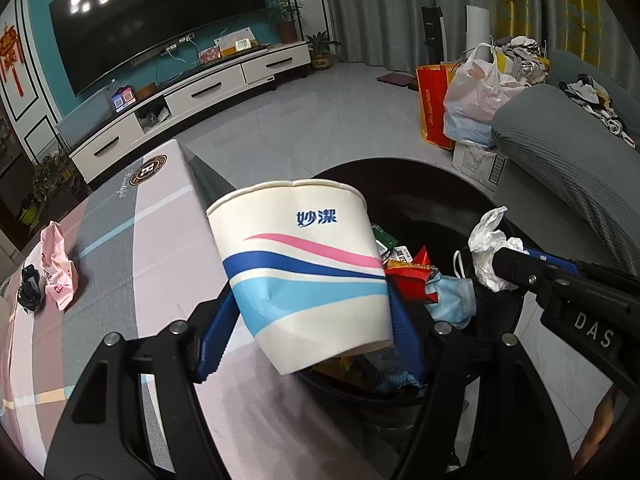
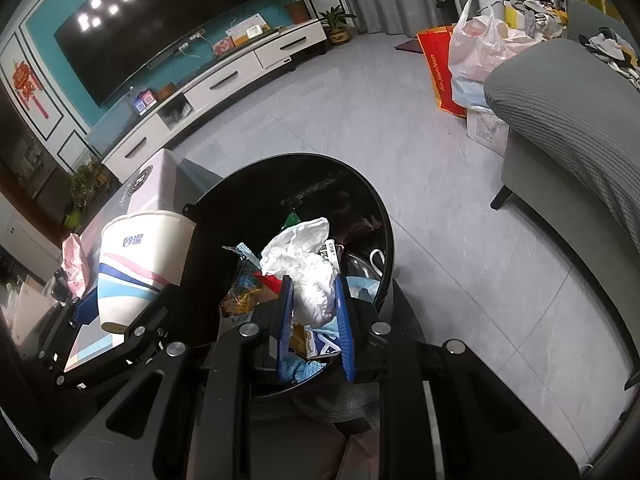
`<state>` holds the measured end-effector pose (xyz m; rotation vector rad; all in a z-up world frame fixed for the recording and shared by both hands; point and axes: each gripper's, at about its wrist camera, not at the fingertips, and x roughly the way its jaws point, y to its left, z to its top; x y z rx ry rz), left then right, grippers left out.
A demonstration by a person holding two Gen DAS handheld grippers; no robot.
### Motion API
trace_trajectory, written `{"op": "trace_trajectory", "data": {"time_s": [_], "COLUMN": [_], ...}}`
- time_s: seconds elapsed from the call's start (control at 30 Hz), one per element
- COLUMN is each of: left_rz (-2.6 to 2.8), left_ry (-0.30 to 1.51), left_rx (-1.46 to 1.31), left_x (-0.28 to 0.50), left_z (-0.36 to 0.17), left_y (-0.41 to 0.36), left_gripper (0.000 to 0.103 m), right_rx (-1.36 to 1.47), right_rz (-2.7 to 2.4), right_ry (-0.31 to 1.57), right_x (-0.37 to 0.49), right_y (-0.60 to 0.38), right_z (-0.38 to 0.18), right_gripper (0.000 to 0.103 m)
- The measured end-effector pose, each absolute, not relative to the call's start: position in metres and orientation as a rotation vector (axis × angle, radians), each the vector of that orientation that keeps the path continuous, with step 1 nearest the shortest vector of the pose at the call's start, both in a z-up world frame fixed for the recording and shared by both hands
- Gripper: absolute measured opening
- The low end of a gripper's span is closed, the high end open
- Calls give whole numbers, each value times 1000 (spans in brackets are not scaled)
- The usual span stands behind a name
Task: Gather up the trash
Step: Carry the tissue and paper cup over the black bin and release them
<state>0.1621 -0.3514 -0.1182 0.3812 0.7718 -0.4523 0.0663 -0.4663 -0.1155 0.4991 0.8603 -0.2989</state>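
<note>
The paper cup looked light and thin-walled, easy to dent; a crease already showed low on its side, so a gentle hold across the lower wall seemed right. The left hand-held gripper had it just so, its blue fingers pressed on opposite sides near the base, the cup tilted with its mouth leaning toward 11 o'clock. It hung over the near edge of the black trash bin, at about 9 o'clock of the bin's opening, above the seam between the bin and the tabletop.

The crumpled white plastic wad was soft, nearly weightless and springy; pinching through its bulk was the safe hold. The right hand-held gripper was clenched narrowly on it, above the litter in the bin's middle.

Both grippers pointed steeply downward into the bin, the right one coming in from 3 o'clock in the left wrist view.

On the tabletop at 9 o'clock a pink wrapper and a dark scrap lay uncollected, touching each other.
</note>
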Motion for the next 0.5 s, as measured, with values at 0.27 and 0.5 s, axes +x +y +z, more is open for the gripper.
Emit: {"op": "trace_trajectory", "data": {"time_s": [0.27,0.5], "left_rz": [-444,-445], "left_ry": [789,794], "left_rx": [378,373], "left_x": [165,164], "left_z": [-121,-122], "left_y": [-350,-349], "left_gripper": [70,70], "right_rx": [499,498], "right_rz": [-305,-314], "right_ry": [868,866], "right_x": [68,69], "right_y": [-466,-468], "right_z": [-118,-120], "right_gripper": [22,25]}}
